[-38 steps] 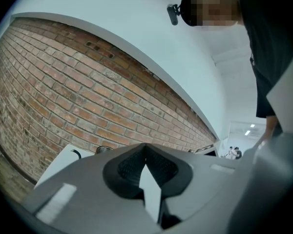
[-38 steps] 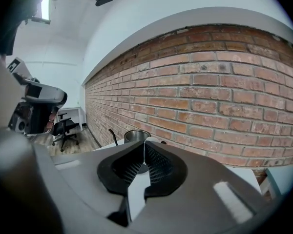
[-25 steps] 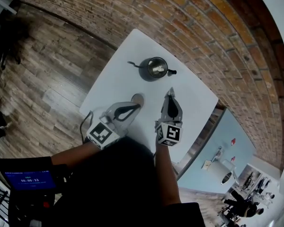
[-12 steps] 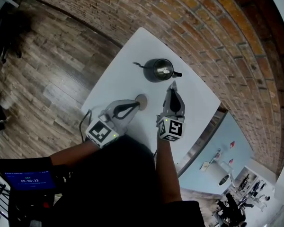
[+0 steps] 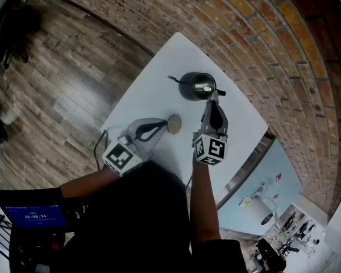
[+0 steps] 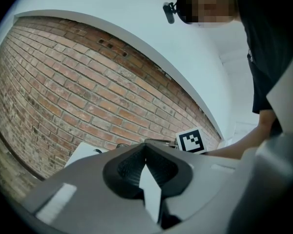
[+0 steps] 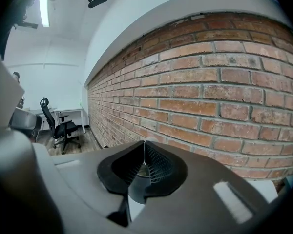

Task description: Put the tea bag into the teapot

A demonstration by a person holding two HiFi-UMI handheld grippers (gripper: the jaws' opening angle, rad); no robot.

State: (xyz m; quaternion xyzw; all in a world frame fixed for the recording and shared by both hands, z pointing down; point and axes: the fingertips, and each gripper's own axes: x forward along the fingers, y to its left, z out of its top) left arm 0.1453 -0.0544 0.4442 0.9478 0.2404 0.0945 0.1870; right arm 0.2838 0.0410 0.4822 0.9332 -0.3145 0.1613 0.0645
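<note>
A dark metal teapot [image 5: 196, 87] stands open-topped on the white table [image 5: 153, 90], spout to the left, handle to the right. A small pale patch shows inside its mouth; I cannot tell whether that is the tea bag. A round brownish lid [image 5: 175, 124] lies flat nearer to me. My right gripper [image 5: 214, 95] is shut, its tip at the teapot's handle-side rim; its jaws [image 7: 144, 143] meet with nothing visible between them. My left gripper [image 5: 162, 125] is shut beside the lid's left edge, jaws [image 6: 146, 145] meeting; whether it touches the lid is unclear.
A brick wall [image 5: 244, 44] runs close behind the table's far edges. Wooden floor [image 5: 51, 84] lies to the left. A dark cable [image 5: 98, 147] hangs near the table's front corner by my left hand. An office chair [image 7: 63, 126] stands further off along the wall.
My right gripper has moved forward from the middle of the table to the teapot's rim, still shut. The left gripper, the lid and the teapot have stayed in place.
</note>
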